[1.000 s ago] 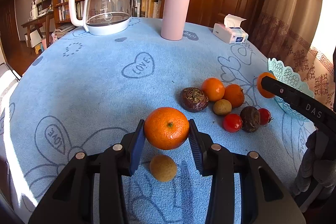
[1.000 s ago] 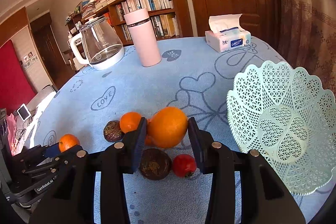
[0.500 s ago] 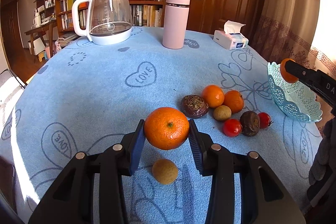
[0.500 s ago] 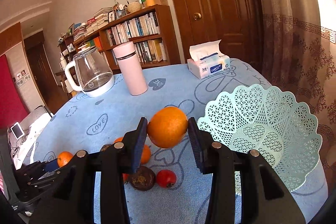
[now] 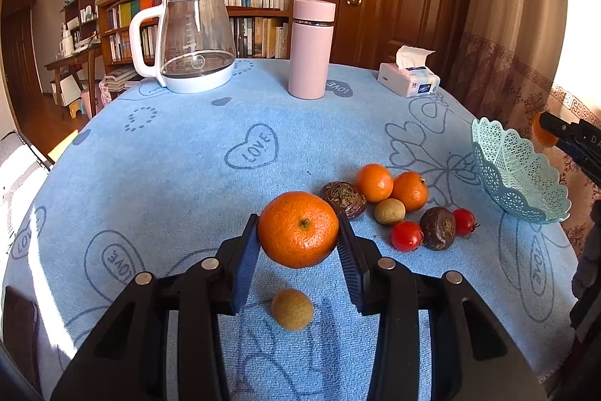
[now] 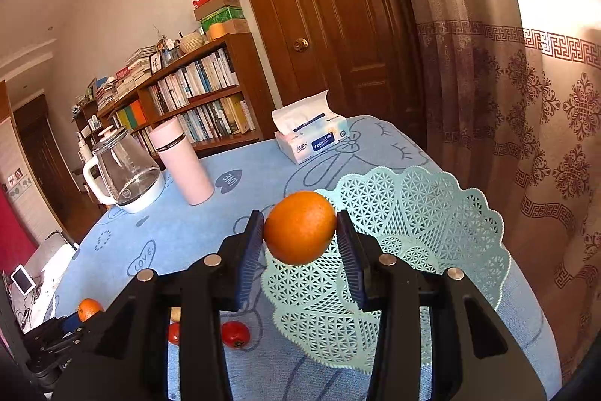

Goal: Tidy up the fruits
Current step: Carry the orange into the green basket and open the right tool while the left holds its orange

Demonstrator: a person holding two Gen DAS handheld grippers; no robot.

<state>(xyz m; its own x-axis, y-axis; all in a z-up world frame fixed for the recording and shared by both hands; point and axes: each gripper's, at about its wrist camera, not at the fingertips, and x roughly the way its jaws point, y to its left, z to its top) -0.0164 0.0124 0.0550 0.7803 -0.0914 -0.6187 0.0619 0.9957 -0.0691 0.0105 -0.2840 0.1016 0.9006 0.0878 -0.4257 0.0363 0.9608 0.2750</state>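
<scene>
My left gripper (image 5: 298, 232) is shut on a tangerine (image 5: 298, 229) and holds it above the blue tablecloth. Below it lies a small brown longan (image 5: 292, 309). To the right sits a heap of fruit: two tangerines (image 5: 373, 182), a dark passion fruit (image 5: 344, 198), another passion fruit (image 5: 437, 227), a longan (image 5: 390, 211) and two red tomatoes (image 5: 406, 236). My right gripper (image 6: 299, 228) is shut on an orange (image 6: 299, 226), held above the near rim of the mint lattice basket (image 6: 432, 220). That basket (image 5: 514, 171) stands at the table's right edge.
At the back of the table stand a glass kettle (image 5: 193, 40), a pink flask (image 5: 311, 48) and a tissue box (image 5: 408, 78). Bookshelves, a wooden door and a curtain lie beyond. The blue cloth (image 5: 169, 168) covers a round table whose edge is close behind the basket.
My right gripper has carried the orange up and to the right, from above the fruit heap to over the basket. The left gripper has stayed nearly still with its tangerine.
</scene>
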